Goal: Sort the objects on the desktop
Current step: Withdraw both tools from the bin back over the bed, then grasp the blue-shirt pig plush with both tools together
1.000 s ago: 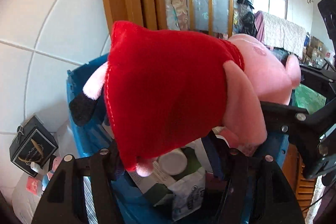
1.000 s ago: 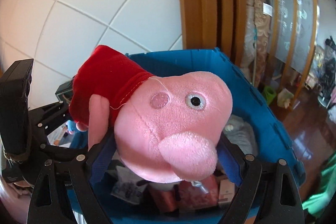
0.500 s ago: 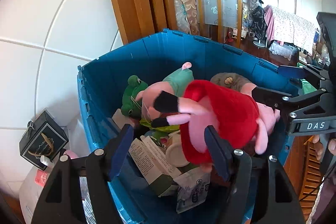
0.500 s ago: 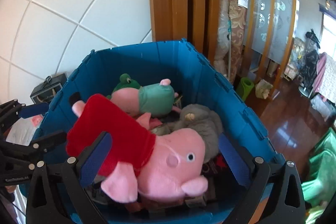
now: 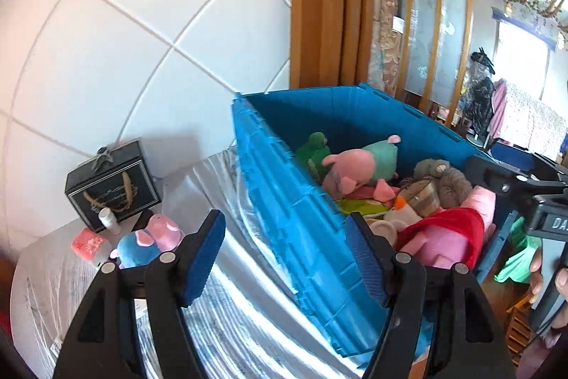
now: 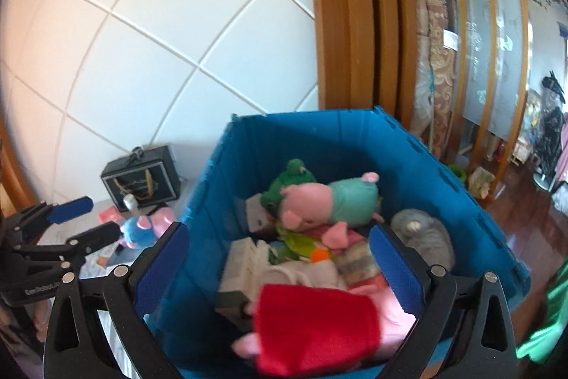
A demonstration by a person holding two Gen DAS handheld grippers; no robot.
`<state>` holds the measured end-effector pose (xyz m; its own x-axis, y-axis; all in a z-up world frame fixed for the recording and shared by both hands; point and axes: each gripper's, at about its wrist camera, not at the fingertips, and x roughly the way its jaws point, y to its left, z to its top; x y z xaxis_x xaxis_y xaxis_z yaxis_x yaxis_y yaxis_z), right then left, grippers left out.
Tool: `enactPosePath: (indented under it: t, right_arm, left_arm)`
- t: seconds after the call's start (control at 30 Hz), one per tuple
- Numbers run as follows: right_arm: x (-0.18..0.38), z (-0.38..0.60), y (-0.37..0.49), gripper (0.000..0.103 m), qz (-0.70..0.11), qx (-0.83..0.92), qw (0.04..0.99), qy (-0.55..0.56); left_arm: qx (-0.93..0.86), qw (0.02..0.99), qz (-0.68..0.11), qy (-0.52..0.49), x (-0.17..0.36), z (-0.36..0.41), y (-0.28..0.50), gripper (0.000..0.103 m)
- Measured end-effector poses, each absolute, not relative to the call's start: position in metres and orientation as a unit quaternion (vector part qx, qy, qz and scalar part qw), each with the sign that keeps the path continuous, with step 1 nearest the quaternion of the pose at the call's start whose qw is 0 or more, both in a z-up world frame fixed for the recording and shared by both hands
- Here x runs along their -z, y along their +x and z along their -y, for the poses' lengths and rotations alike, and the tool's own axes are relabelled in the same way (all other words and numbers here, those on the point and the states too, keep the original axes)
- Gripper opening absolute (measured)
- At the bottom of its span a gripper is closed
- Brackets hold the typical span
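Observation:
The pink pig plush in a red dress lies in the blue crate on top of other toys; it also shows at the near side of the crate in the right wrist view. My left gripper is open and empty, over the crate's left wall. My right gripper is open and empty above the crate. A small pig plush in blue lies on the table left of the crate, also in the right wrist view.
The crate holds a green frog, a pig plush in teal, a grey plush and boxes. A black gift box, a small white bottle and a pink packet stand by the tiled wall. Wooden door frame behind.
Both grippers let go of the red-dress pig and it dropped into the crate. Both grippers pulled back, and the left one swung left toward the table.

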<state>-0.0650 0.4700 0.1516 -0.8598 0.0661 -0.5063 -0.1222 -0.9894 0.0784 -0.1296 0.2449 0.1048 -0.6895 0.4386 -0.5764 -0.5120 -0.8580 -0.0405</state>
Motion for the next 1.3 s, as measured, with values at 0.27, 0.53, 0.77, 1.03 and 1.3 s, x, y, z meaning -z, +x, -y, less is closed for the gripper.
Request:
enactPosePath:
  t: [0.27,0.53,0.77,1.03,1.3]
  right_arm:
    - [-0.155,-0.351,-0.093,0.103,-0.045,-0.974,-0.06,-0.215]
    - [-0.116,-0.274,-0.151,0.103,-0.043,-0.964,-0.12,-0.233]
    - [-0.05,-0.256,-0.227,0.103,-0.074,-0.948,-0.124,-0.285]
    - [0.033,-0.26,-0.326,0.103,-0.097,-0.924,-0.09,-0.358]
    - [0.106,-0.269,-0.403,0.103,-0.129,-0.899,-0.072,-0.412]
  left_arm:
    - [-0.934,0.144,0.0,-0.328,-0.067,-0.123,-0.157,0.069]
    - [-0.951,0.024,0.002,-0.307,-0.027,-0.046,-0.184,0.069]
    - [-0.942,0.009,0.013,-0.334,0.02,-0.025,-0.231,0.07]
    - [-0.914,0.032,0.026,-0.405,0.092,-0.048,-0.331,0.077]
    - [-0.881,0.051,0.004,-0.471,0.184,-0.073,-0.427,0.077]
